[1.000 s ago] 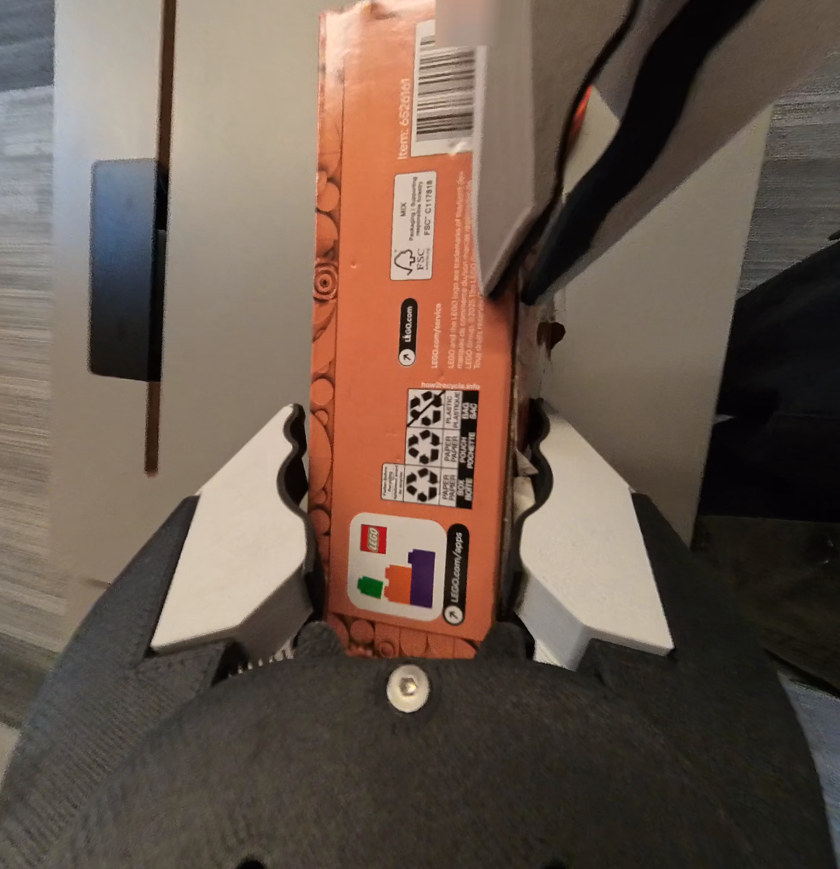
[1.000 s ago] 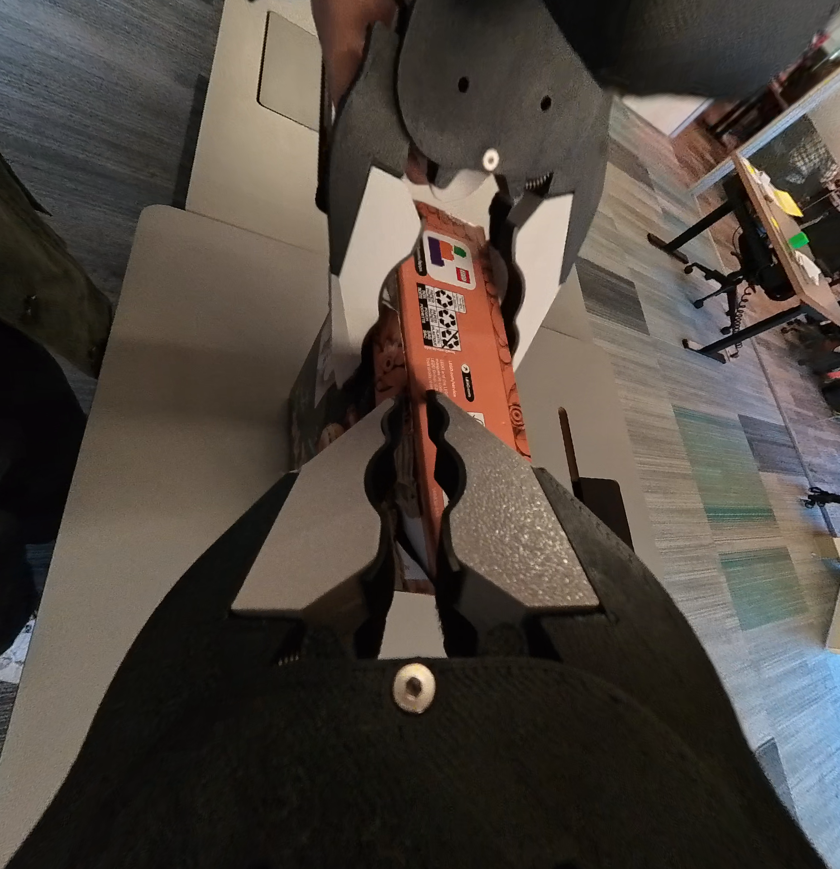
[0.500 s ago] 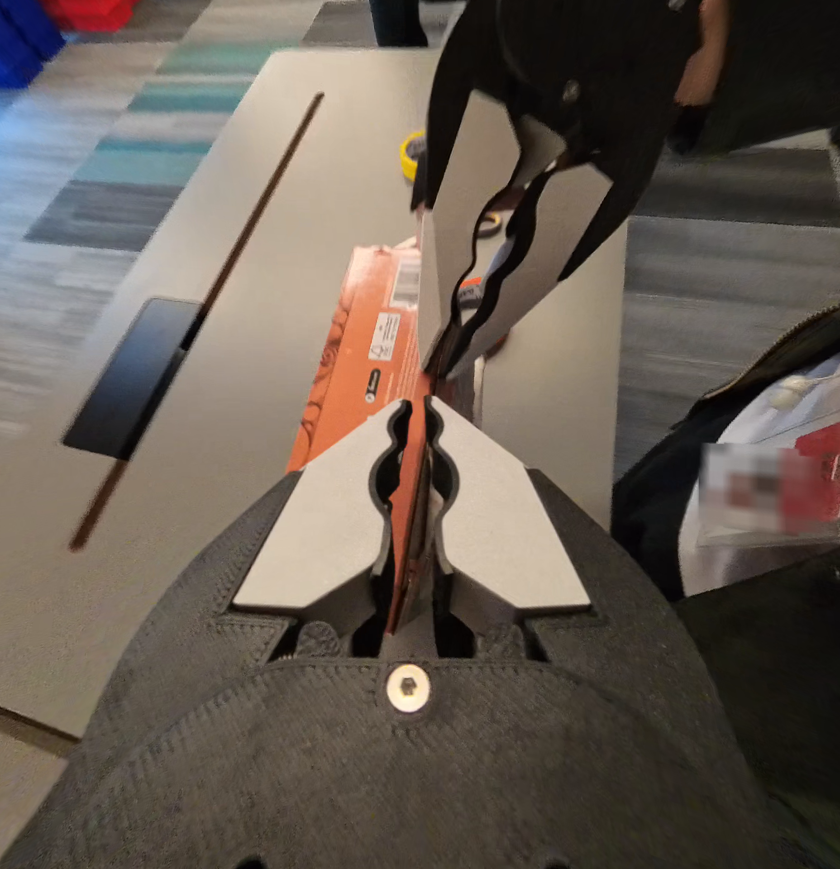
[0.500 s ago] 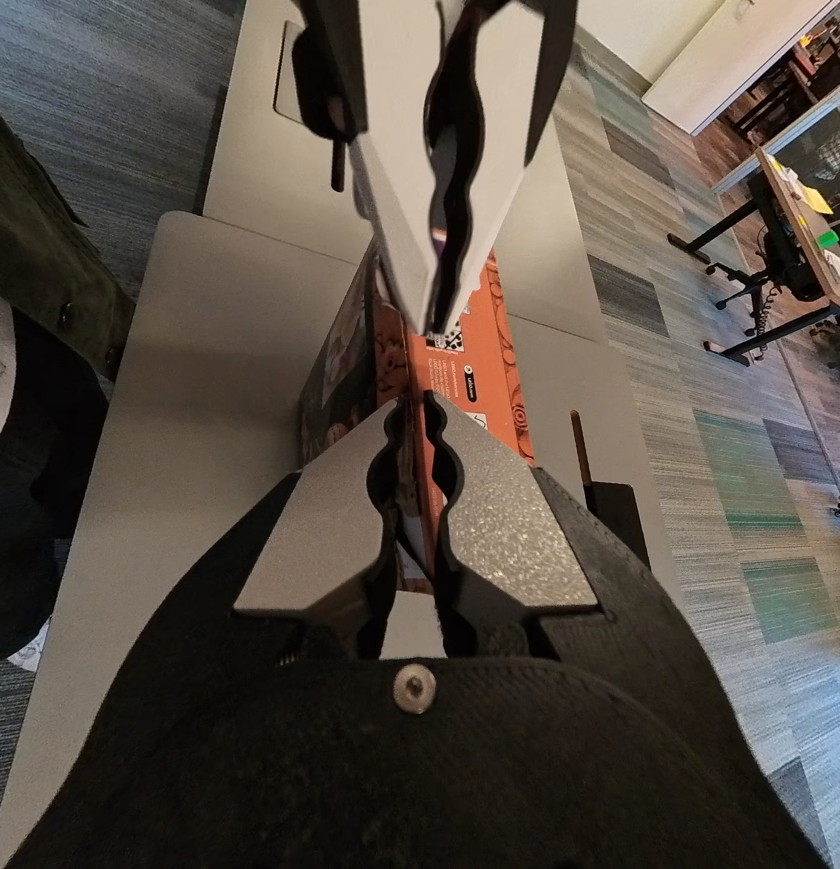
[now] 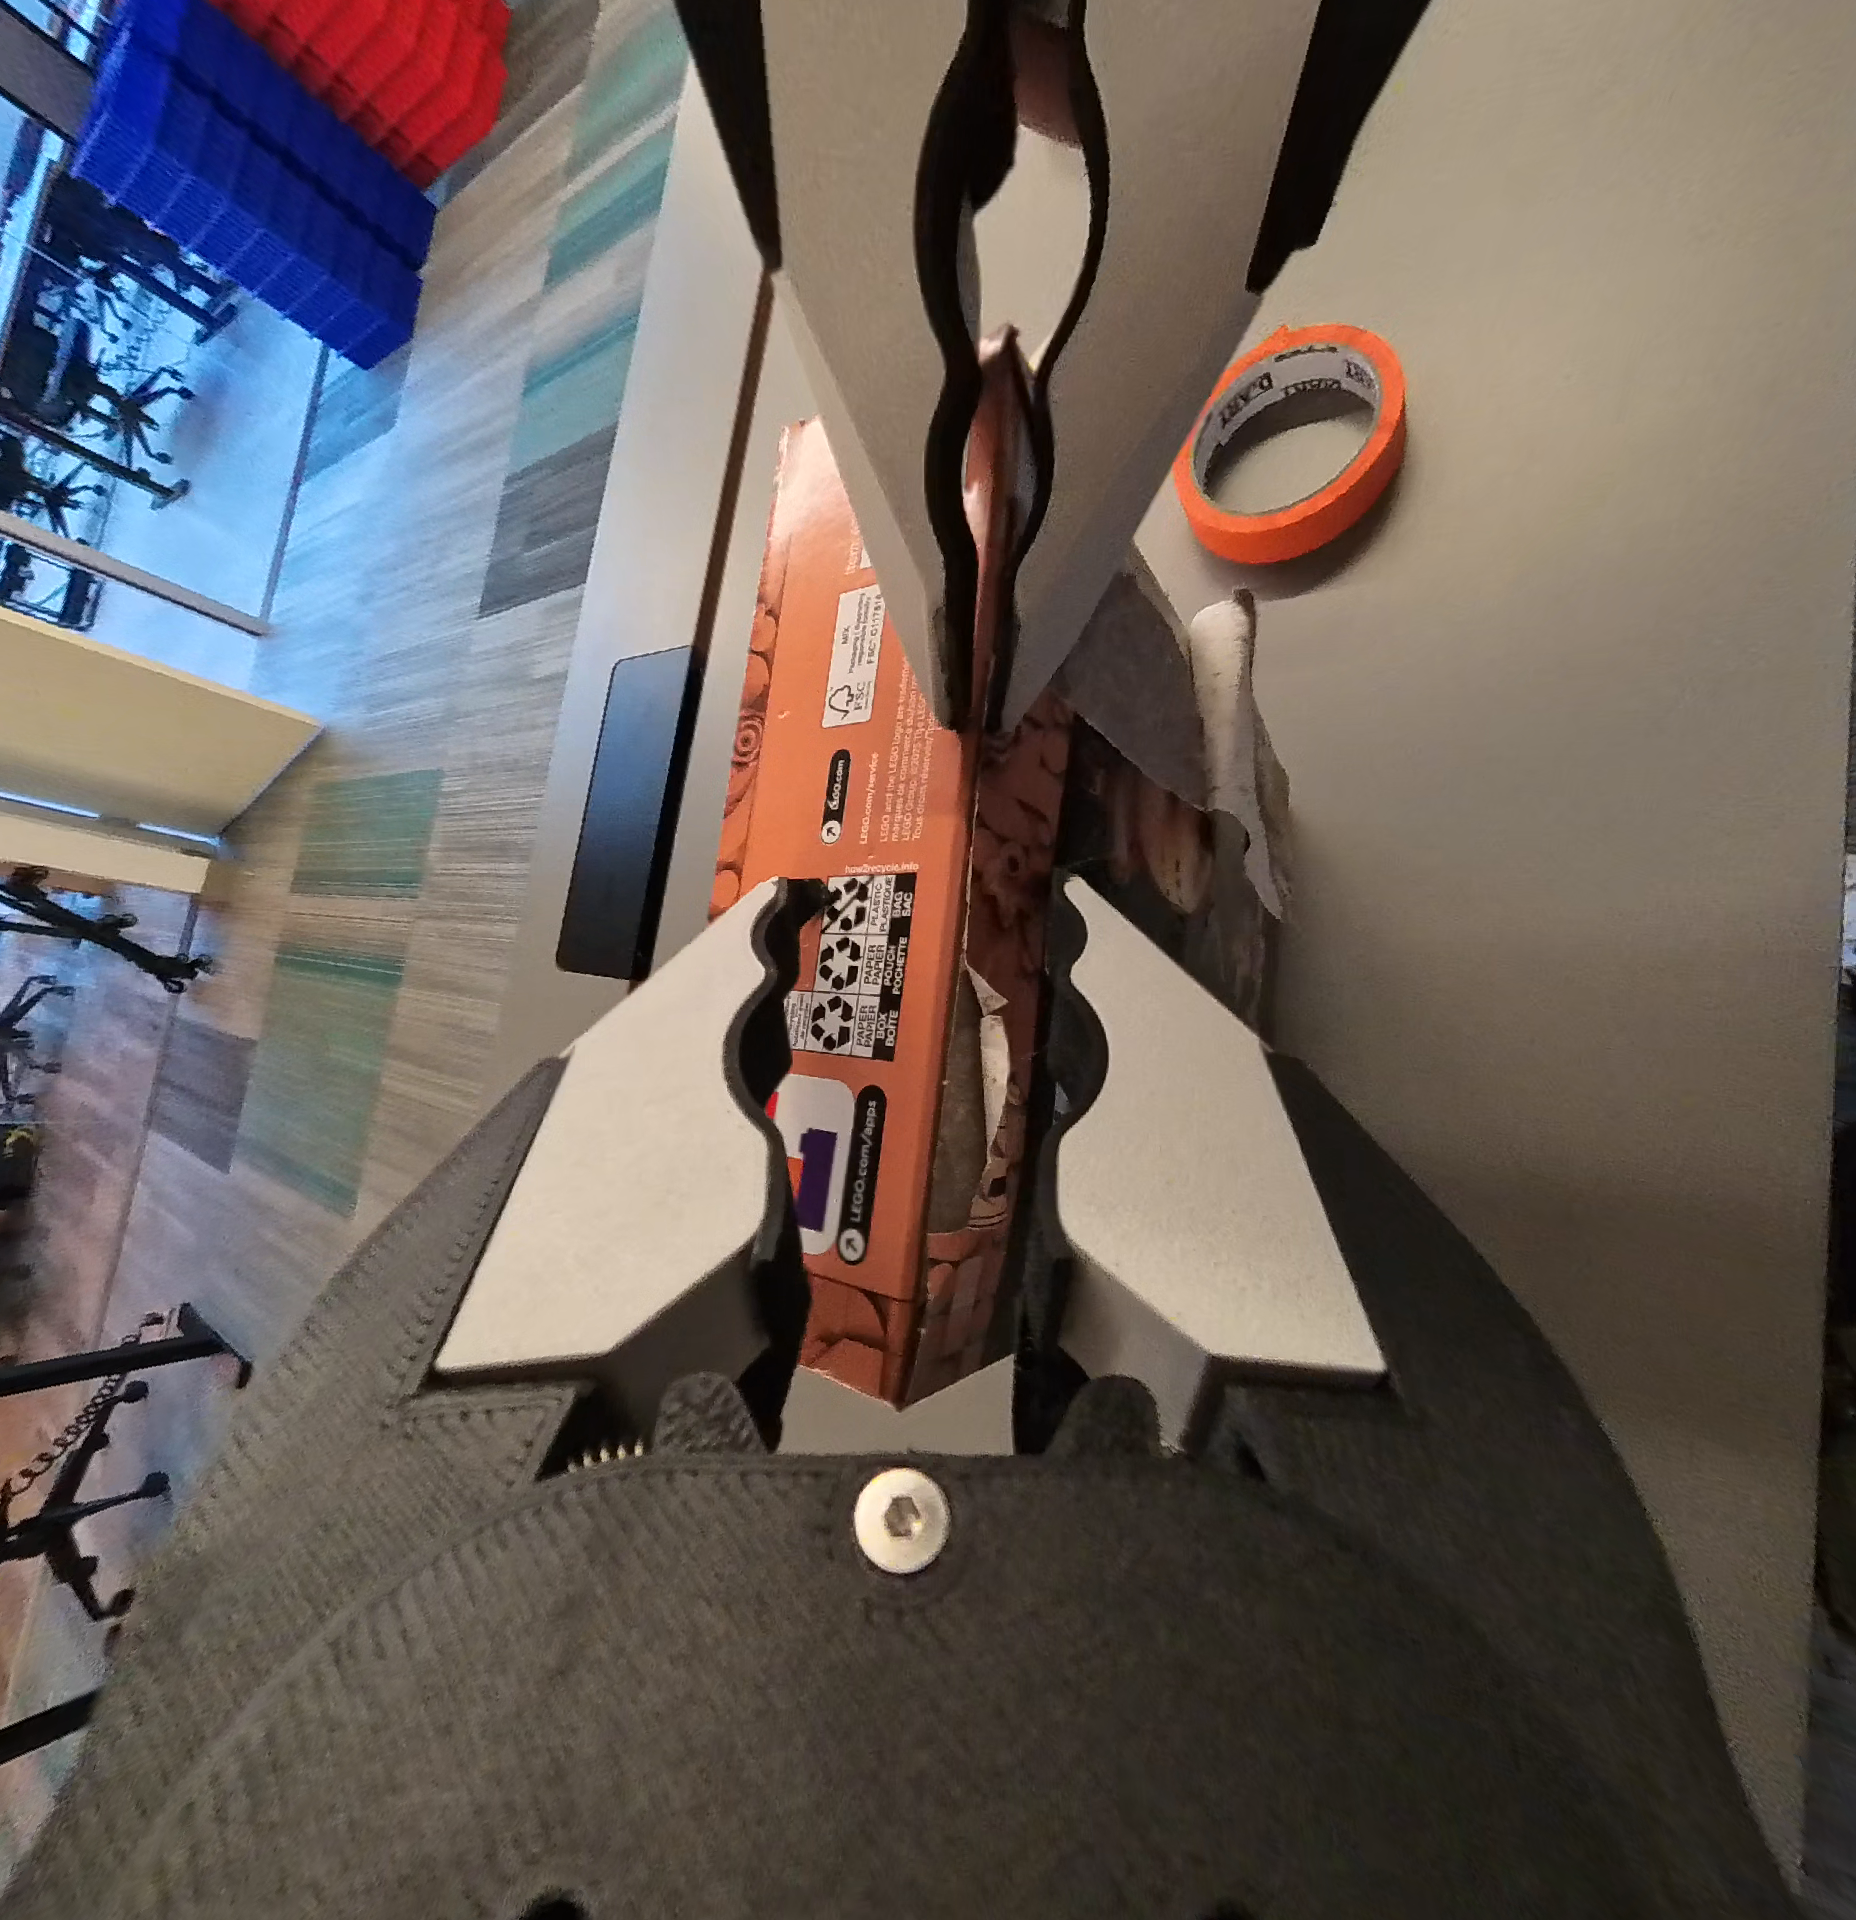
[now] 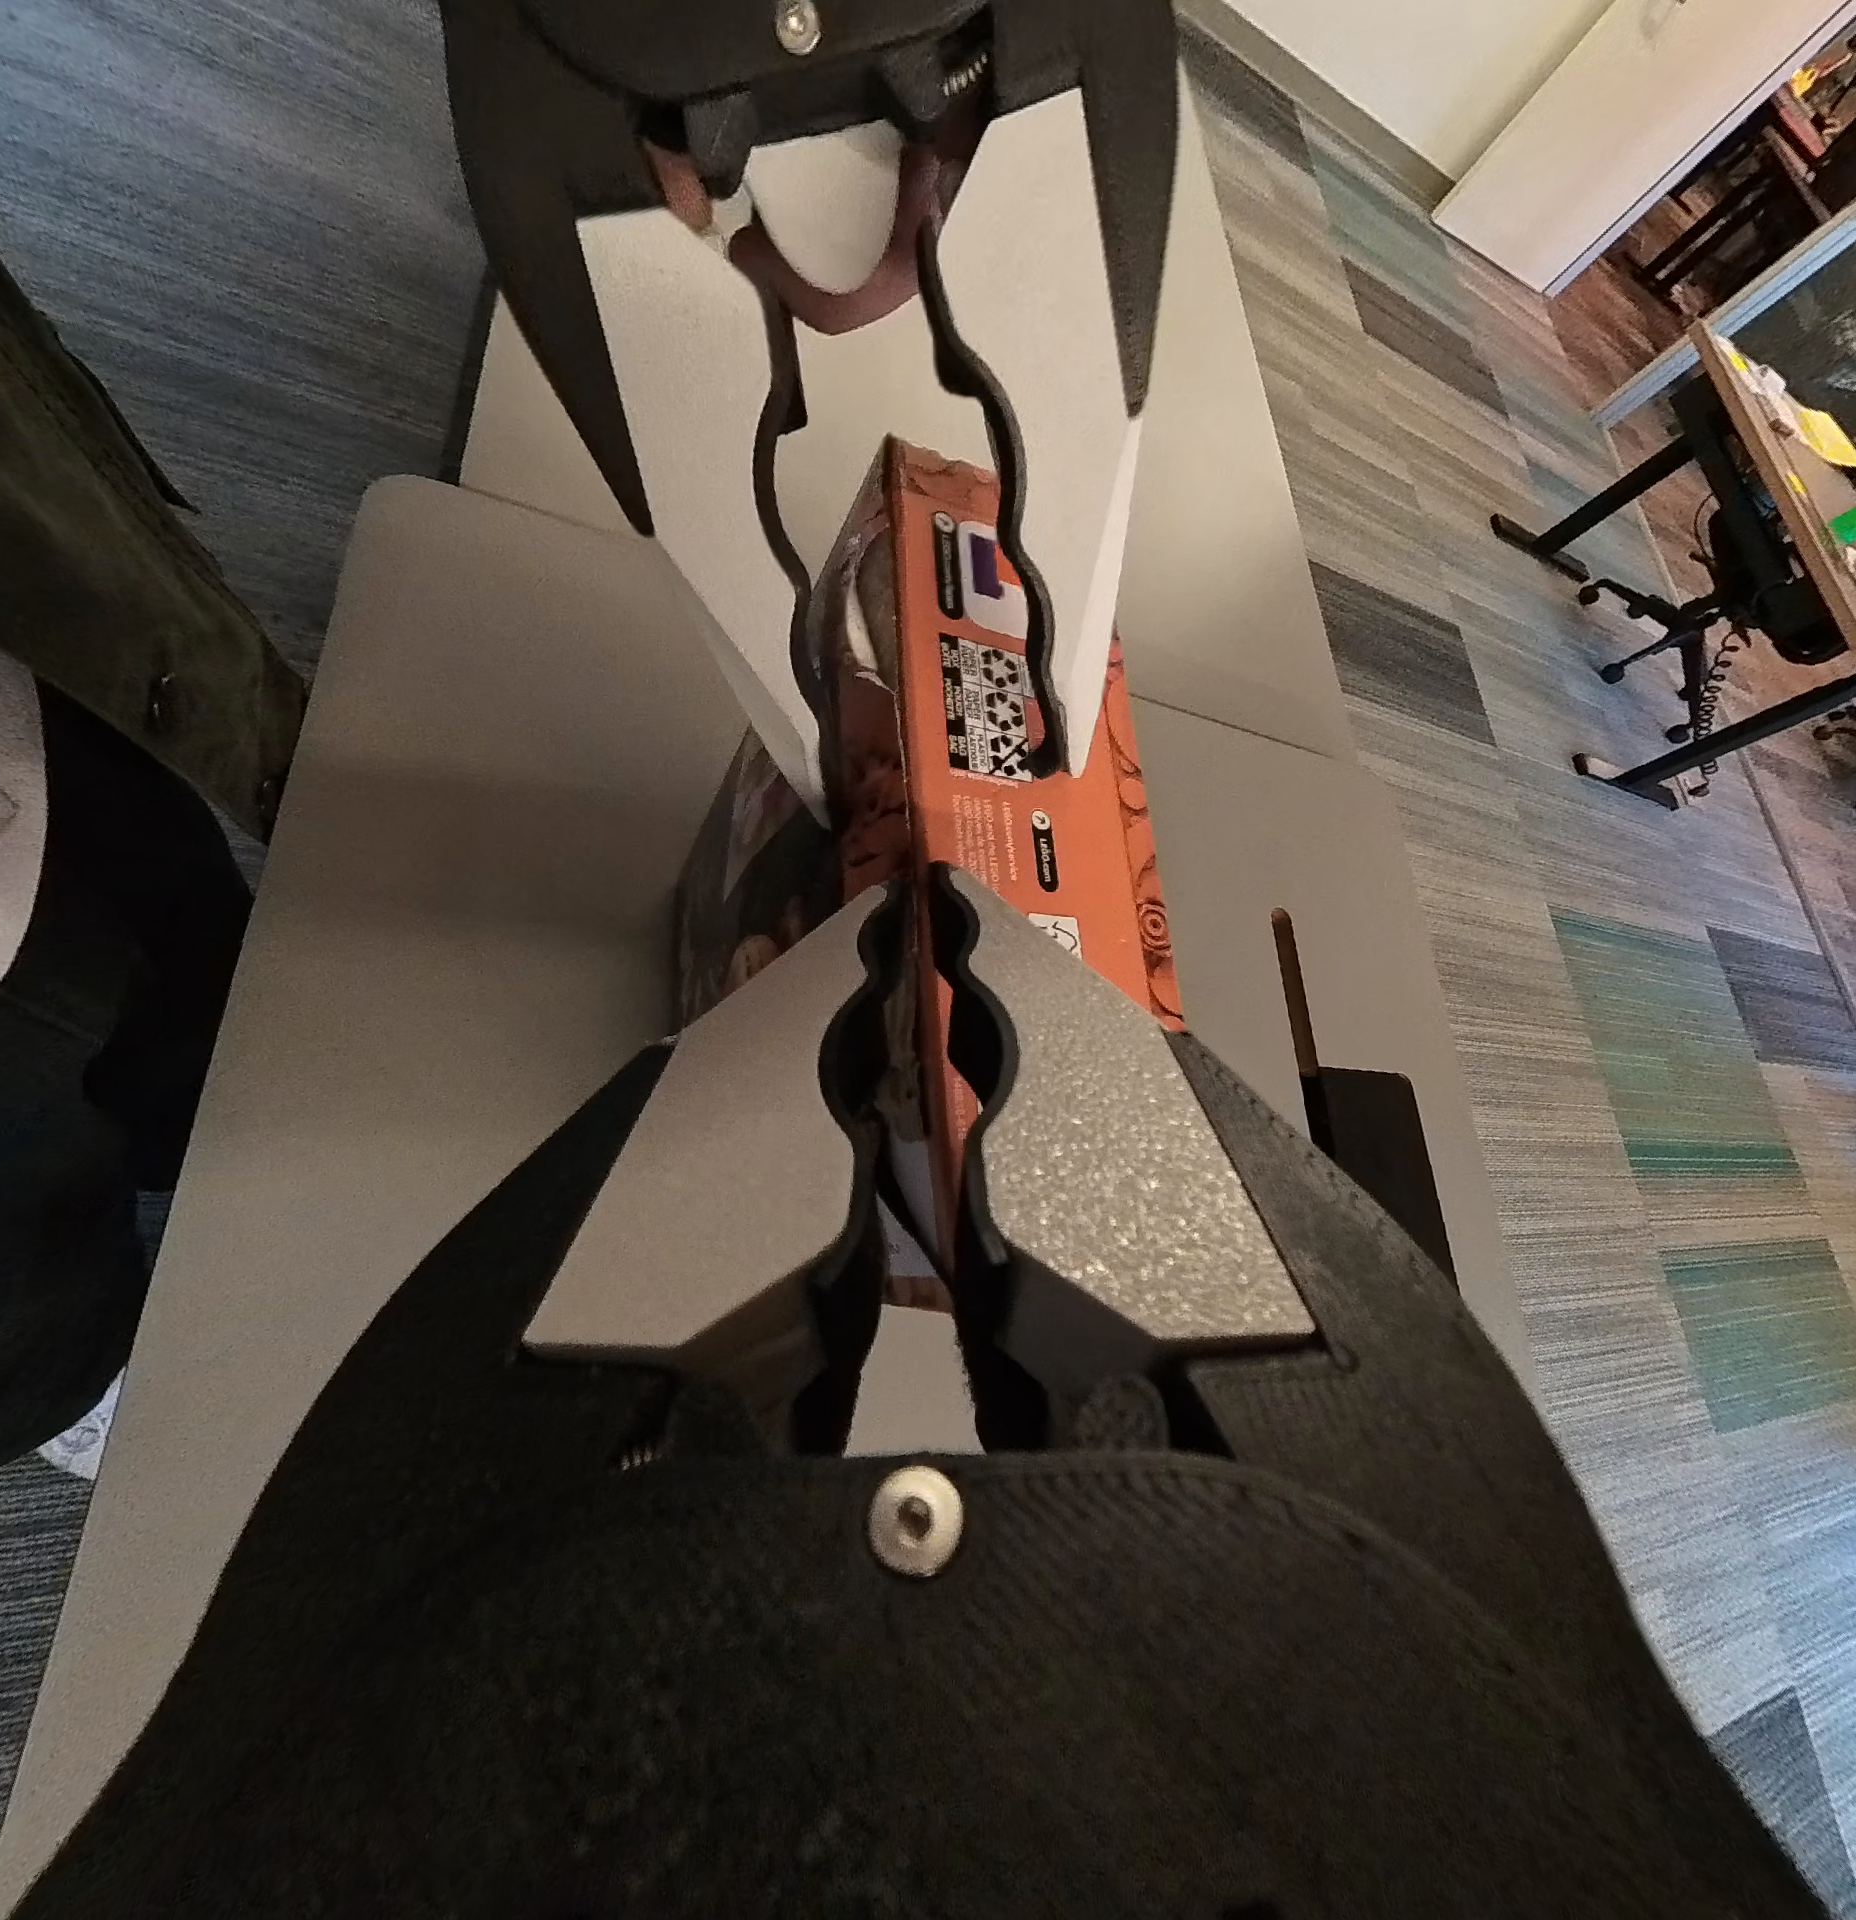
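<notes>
At frame centre, the right gripper (image 6: 919, 883) is pinching the orange cardboard box (image 5: 882, 935)'s torn flap while the left gripper (image 5: 919, 894) is straddling it, fingers spread.

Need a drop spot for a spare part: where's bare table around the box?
Free: grey table between orange box and dark jacket; strip between box and black hatch. Crowded: left claw and right claw at the box, tape roll and torn scrap beside it.
</notes>
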